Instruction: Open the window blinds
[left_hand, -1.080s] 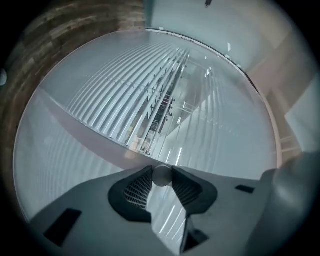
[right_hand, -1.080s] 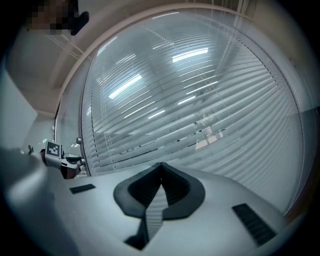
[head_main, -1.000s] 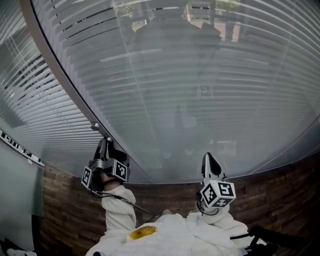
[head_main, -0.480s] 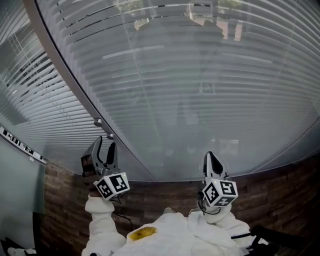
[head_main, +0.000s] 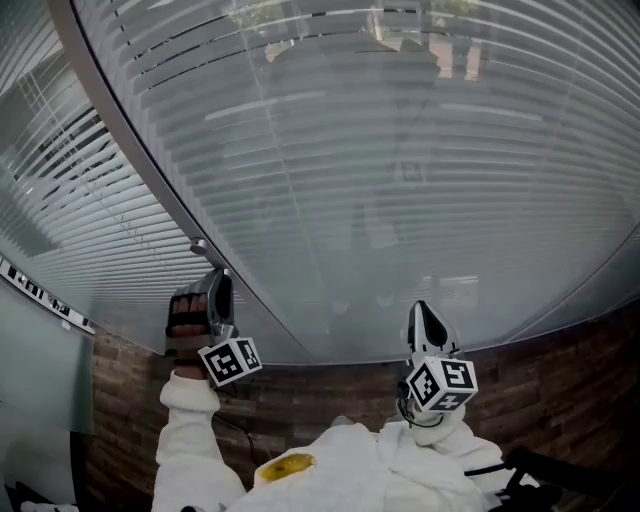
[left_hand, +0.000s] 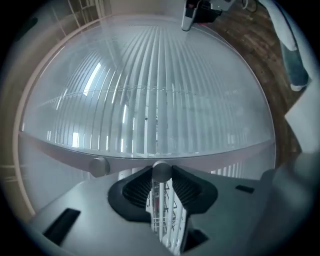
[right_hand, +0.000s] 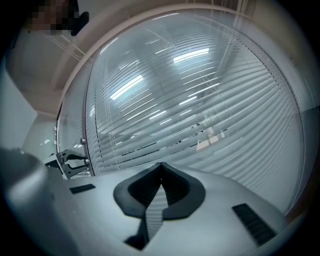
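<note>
Jaws of your left gripper (head_main: 218, 283) have just closed, clamping the round silver metal knob (left_hand: 161, 171) beside the white slatted window blinds (head_main: 400, 150). Your right gripper (right_hand: 160, 167) has its jaws together, empty.

Brown brick wall (head_main: 560, 390) along the bottom, pale grey panel (head_main: 35, 400) at left, black-and-white marked strip (head_main: 40, 295) above it.

Left tool (left_hand: 161, 177), its jaws just closing, pinches a round grey knob (left_hand: 161, 170) on the pale window frame (left_hand: 55, 144). A second knob (left_hand: 98, 166) sits just left of the first knob. Beyond the first knob, the slatted blinds (left_hand: 150, 90) fill the glass.
</note>
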